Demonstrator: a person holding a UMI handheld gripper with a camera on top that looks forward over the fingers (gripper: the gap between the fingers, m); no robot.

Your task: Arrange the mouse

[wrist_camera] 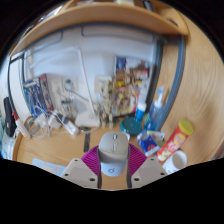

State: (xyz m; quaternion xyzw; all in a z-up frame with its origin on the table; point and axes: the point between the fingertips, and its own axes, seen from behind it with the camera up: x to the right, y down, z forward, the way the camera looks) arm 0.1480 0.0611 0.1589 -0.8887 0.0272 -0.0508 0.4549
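Note:
A grey computer mouse [113, 152] with a scroll wheel sits between my two fingers, its rear toward me. Both magenta pads [92, 160] press against its sides, so my gripper [113, 165] is shut on the mouse. The mouse appears lifted above the wooden desk [55, 148], which lies beyond and below it. Its underside is hidden by the fingers.
A red and yellow canister [176, 137] and a white cup [179, 160] stand to the right. Blue packets [152, 142] lie beside the mouse. A cluttered shelf [125, 85] and cables [60, 118] fill the back wall, with a wooden shelf overhead.

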